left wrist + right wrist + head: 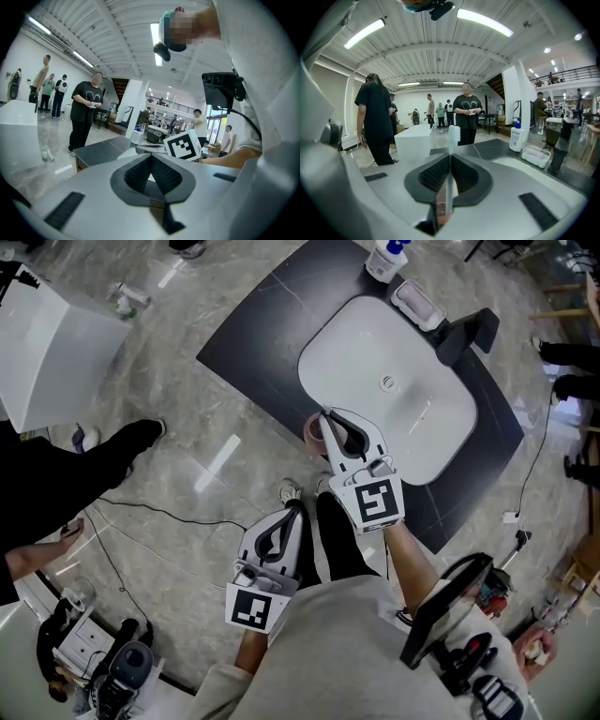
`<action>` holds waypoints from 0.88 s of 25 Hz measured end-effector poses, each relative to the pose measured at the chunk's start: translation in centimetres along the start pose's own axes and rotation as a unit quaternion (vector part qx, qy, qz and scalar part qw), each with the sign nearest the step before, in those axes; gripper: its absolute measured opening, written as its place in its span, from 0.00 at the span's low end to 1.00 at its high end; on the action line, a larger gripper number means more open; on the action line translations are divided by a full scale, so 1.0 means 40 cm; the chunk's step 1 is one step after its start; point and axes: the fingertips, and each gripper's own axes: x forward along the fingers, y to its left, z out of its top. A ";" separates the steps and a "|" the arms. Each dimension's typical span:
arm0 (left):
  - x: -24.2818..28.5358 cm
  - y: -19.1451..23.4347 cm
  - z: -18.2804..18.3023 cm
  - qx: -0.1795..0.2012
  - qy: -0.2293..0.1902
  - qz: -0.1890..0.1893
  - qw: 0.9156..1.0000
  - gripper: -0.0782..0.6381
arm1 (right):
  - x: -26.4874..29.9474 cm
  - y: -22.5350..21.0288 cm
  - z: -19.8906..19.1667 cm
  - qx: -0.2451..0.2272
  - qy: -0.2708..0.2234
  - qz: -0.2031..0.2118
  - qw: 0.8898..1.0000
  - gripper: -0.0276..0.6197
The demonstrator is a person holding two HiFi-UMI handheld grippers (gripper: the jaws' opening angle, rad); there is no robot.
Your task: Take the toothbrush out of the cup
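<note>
A pink cup point(313, 430) stands at the near edge of the dark countertop point(253, 334), beside the white basin point(412, 437). My right gripper point(325, 416) reaches over the cup. In the right gripper view a pale toothbrush point(453, 135) stands upright with its bristle head above the jaws, and the right gripper point(450, 157) is shut on its handle. The cup point(440, 208) shows pink below the jaws. My left gripper point(298, 506) hangs lower, over the floor and short of the counter. In its own view the left gripper point(151, 157) is shut with nothing in it.
On the counter's far side are a soap bottle point(386, 257), a soap dish point(418, 302) and a black faucet point(469, 334). A white block point(47, 352) and a person in black point(66, 474) are at the left. A cable point(169, 514) lies on the floor.
</note>
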 end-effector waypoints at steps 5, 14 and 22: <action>-0.003 -0.006 0.005 0.005 -0.003 -0.001 1.000 0.11 | -0.021 0.006 0.022 0.010 -0.022 -0.004 1.000 0.07; -0.008 -0.021 0.011 0.008 -0.009 -0.003 1.000 0.11 | -0.036 0.013 0.034 0.011 -0.025 -0.001 1.000 0.07; -0.010 -0.034 0.034 0.016 -0.020 -0.006 1.000 0.11 | -0.054 0.013 0.094 0.014 -0.052 -0.003 0.999 0.07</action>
